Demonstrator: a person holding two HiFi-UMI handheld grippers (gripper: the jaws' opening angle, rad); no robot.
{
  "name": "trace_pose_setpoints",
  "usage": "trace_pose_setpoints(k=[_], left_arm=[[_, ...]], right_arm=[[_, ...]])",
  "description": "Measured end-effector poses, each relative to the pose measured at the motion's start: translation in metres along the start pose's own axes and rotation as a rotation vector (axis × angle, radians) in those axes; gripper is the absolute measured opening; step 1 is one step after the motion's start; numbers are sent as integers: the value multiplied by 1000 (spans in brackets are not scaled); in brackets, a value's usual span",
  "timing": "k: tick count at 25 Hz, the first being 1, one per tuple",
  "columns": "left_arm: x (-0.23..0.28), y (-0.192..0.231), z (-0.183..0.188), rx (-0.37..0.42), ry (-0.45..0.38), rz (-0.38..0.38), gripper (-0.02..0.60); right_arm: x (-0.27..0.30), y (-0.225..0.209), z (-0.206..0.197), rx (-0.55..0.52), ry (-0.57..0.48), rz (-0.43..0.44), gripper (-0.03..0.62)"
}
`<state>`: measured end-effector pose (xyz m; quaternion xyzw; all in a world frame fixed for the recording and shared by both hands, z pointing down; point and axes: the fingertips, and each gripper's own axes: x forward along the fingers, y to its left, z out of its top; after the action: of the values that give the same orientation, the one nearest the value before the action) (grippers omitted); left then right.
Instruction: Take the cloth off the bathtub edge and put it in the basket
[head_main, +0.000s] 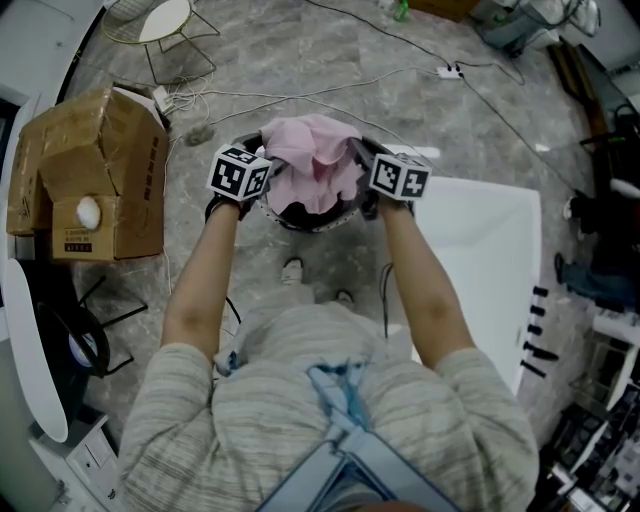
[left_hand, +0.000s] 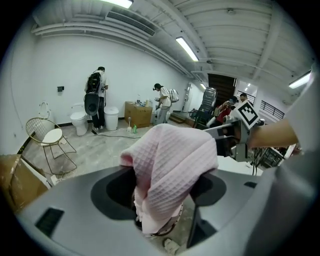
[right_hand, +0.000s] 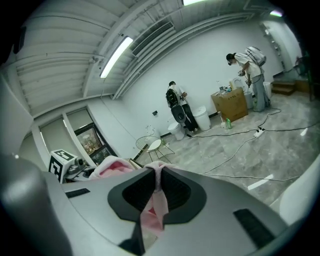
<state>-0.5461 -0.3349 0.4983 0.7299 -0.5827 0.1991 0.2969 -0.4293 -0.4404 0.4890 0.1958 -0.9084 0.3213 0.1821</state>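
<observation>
A pink waffle cloth (head_main: 315, 165) hangs bunched over a dark round basket (head_main: 300, 222) on the floor, held up between both grippers. My left gripper (head_main: 258, 180) is at the cloth's left side. In the left gripper view its jaws stand apart and the cloth (left_hand: 170, 170) lies draped loosely between and over them, the basket rim (left_hand: 169, 231) showing below. My right gripper (head_main: 368, 185) is at the cloth's right side. Its jaws pinch a thin fold of the cloth (right_hand: 156, 200) in the right gripper view.
The white bathtub (head_main: 480, 250) lies right of the basket. A cardboard box (head_main: 95, 170) stands at the left, a wire chair (head_main: 165, 30) beyond it. Cables and a power strip (head_main: 450, 70) run across the marble floor. People stand far off by a toilet (left_hand: 80, 122).
</observation>
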Motion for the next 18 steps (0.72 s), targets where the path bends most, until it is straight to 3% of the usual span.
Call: trace_pose_setpoints(k=[6,11,18], left_arm=[[9,-9,-25,7,108,-10,281],[5,-14,-10,-15,25,-20,281],[5,-19,-3,-27,-18,-30,281]], right_arm=[[-2,-8,-8,19,29,-14,23],[-7,-10,-16,26,26,-7,23],[-10,-5,-9,-3,9,3,23]])
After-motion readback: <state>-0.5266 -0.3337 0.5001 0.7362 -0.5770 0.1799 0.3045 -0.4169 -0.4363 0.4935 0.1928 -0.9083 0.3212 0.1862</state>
